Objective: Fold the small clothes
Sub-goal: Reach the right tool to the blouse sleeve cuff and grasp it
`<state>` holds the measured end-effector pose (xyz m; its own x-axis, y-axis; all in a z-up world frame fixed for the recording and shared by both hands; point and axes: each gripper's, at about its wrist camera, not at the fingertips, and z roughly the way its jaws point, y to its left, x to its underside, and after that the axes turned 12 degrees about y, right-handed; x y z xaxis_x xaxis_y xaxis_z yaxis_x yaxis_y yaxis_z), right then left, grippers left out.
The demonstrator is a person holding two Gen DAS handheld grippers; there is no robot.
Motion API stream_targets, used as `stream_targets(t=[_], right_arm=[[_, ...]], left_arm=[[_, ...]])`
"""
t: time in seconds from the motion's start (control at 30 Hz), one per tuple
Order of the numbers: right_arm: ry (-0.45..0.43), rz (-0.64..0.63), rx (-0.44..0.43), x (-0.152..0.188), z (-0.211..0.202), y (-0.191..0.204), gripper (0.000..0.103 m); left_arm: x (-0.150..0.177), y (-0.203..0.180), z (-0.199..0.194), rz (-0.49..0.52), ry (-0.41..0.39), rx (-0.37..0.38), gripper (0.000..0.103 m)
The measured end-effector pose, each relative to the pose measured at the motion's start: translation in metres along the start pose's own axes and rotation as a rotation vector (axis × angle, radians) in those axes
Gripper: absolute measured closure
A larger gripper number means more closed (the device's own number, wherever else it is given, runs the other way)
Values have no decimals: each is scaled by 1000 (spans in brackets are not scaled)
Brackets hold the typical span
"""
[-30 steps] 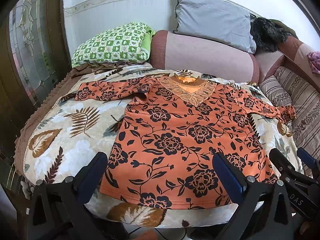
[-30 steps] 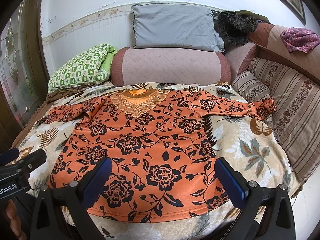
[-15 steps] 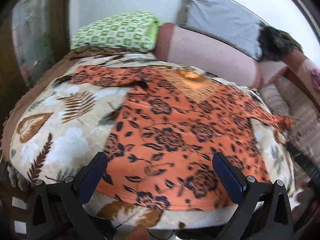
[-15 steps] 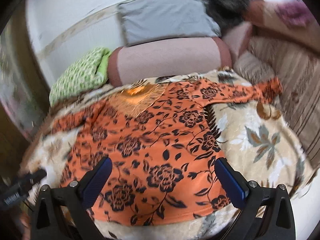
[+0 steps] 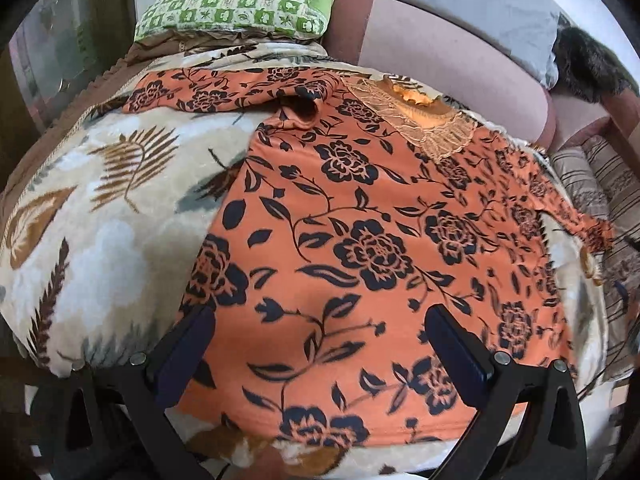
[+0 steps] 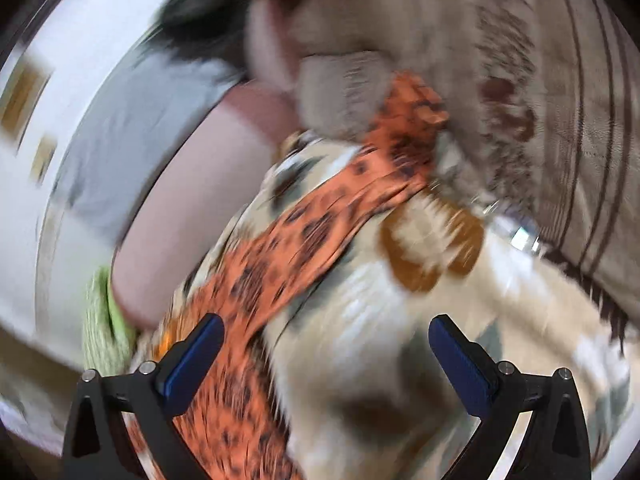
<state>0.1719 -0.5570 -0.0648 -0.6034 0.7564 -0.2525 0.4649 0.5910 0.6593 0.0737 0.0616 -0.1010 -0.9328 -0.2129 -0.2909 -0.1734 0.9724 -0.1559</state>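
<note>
Both grippers' fingers (image 5: 188, 344) spread wide, empty, above blouse (image 5: 360, 240).

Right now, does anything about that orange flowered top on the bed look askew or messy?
Mostly flat, but the orange floral blouse has a bunched fold where one sleeve joins the body, near the lace neckline. No damage shows.

- An orange blouse (image 5: 360, 240) with black roses and leaves lies flat, front up, on the bed.
- Its lace-trimmed neckline (image 5: 424, 120) sits at the far end.
- Both long sleeves are spread sideways; one sleeve (image 6: 320, 224) appears blurred, reaching toward a striped cushion.
</note>
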Motion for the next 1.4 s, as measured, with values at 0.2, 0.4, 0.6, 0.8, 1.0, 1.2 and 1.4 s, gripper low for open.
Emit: stream_targets(t=[0.2, 0.4, 0.6, 0.8, 1.0, 1.2, 1.4], right_arm=[[-30, 128, 15, -76, 28, -37, 0], [-98, 143, 51, -111, 44, -41, 0], [-112, 75, 214, -125, 66, -27, 13], [-90, 46, 391, -135, 87, -27, 69], [-138, -31, 413, -135, 74, -1, 95], [-183, -262, 282, -110, 49, 104, 96], [-114, -532, 34, -22, 64, 262, 96]], left_arm=[[-17, -9, 18, 43, 17, -4, 0], [-29, -15, 32, 78, 35, -22, 0], [-36, -15, 48, 76, 52, -38, 0], [-34, -12, 54, 88, 54, -60, 0], [-35, 4, 49, 60, 35, -59, 0], [-35, 23, 39, 14, 1, -31, 0], [-27, 44, 30, -23, -25, -8, 0]])
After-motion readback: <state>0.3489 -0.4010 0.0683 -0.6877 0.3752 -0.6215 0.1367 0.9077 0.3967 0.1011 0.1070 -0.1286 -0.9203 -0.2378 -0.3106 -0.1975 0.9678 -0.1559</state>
